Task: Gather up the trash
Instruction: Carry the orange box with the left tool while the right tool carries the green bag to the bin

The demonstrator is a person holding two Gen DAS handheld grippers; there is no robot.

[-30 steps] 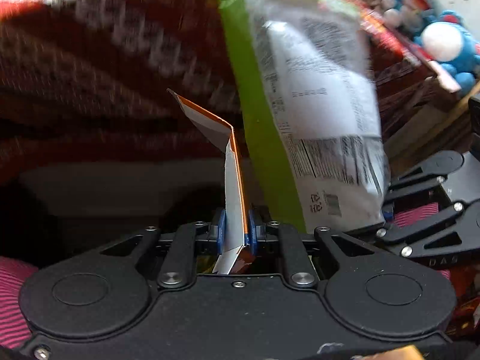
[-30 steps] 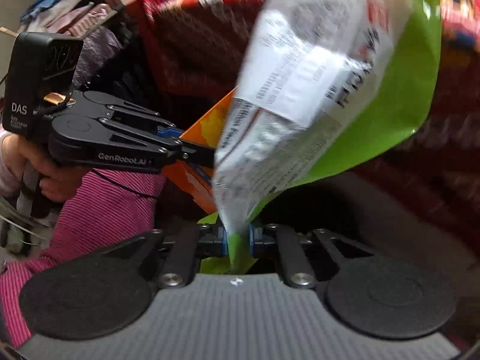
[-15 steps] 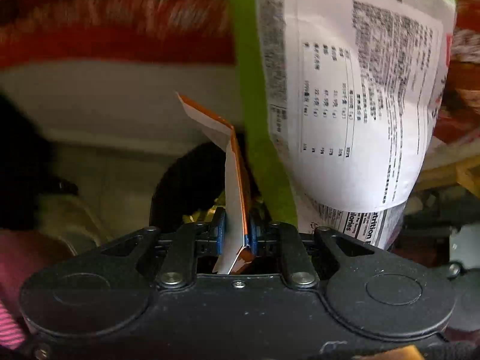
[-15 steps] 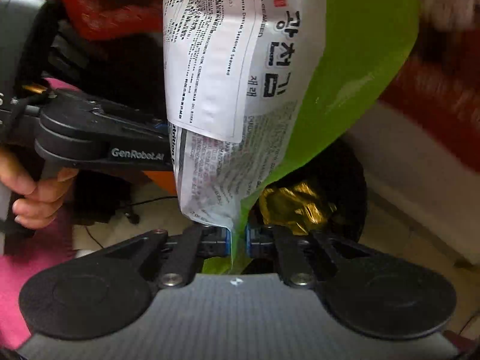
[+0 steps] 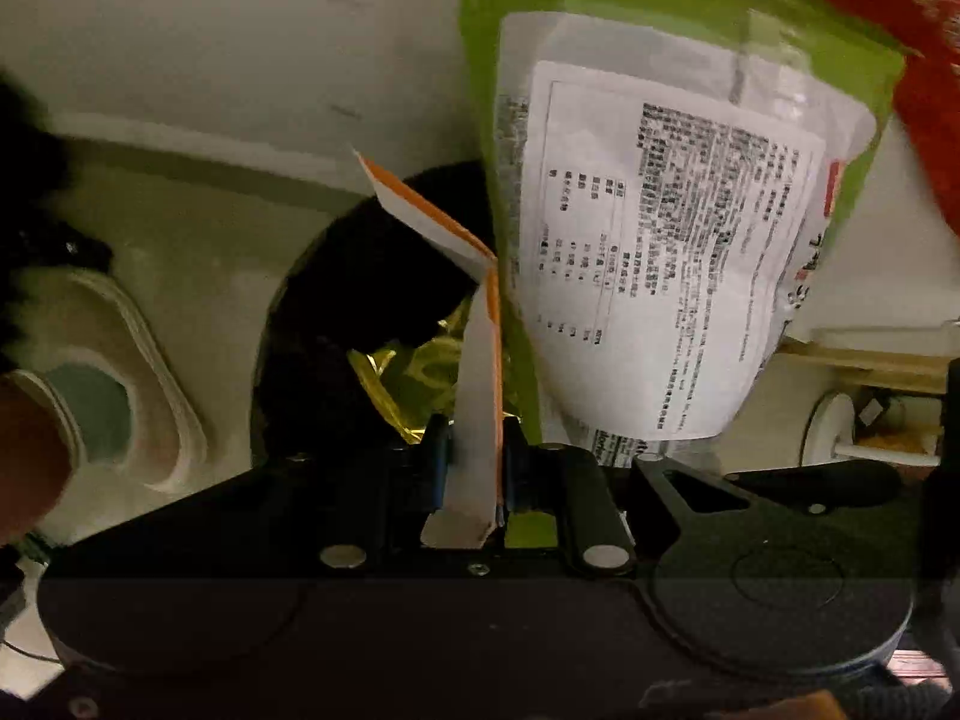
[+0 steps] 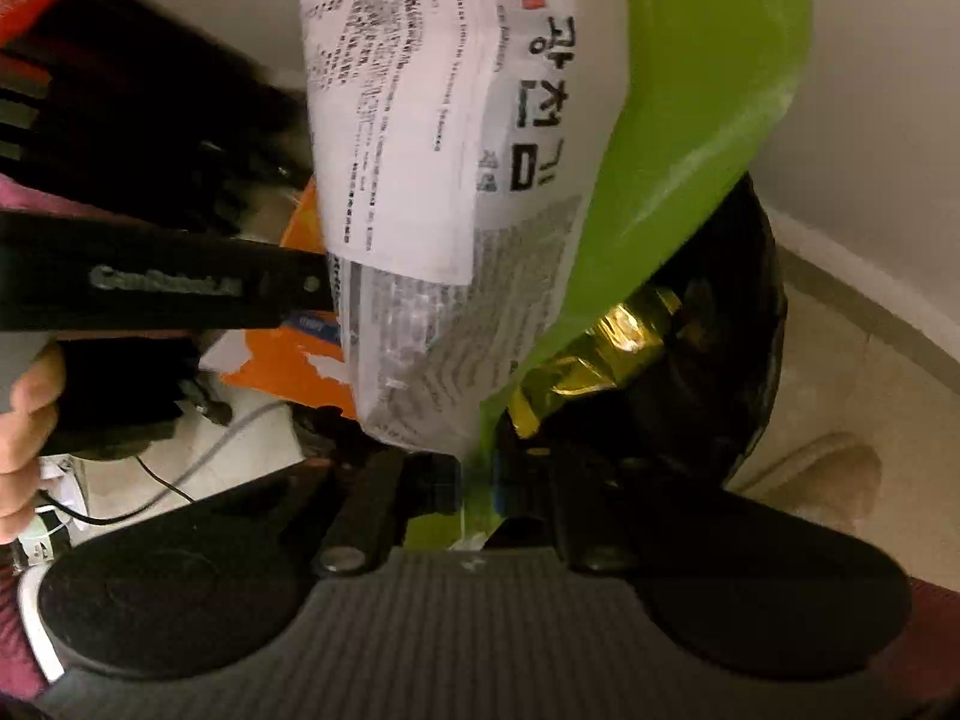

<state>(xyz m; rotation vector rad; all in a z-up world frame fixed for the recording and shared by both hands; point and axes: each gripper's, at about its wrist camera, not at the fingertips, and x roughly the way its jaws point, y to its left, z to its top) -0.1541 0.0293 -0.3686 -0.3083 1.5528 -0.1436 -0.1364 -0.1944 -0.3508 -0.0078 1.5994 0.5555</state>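
My left gripper [image 5: 474, 441] points steeply down and is shut on a folded orange-and-white carton scrap [image 5: 477, 396]. Below it gapes a black-lined trash bin [image 5: 360, 300] with a crumpled gold wrapper [image 5: 414, 384] inside. My right gripper [image 6: 480, 471] is shut on the bottom edge of a green snack bag [image 6: 678, 120] with a white printed label, which rises over the same bin [image 6: 738, 360] and gold wrapper [image 6: 618, 336]. The green bag [image 5: 648, 240] fills the right of the left wrist view. In the right wrist view the left gripper [image 6: 318, 312] holds the orange scrap [image 6: 288, 372] just left of the bag.
A pale slipper [image 5: 120, 396] lies on the floor left of the bin, another [image 6: 828, 474] to its right. A white wall stands behind the bin. A red patterned cloth [image 5: 900, 30] hangs at upper right. A black cable [image 6: 150, 480] runs across the floor by the person's hand [image 6: 24, 420].
Both grippers have come down and tipped to point at the floor, each still holding its piece. The red cloth has slid out of view, and the black bin with the gold wrapper now lies below.
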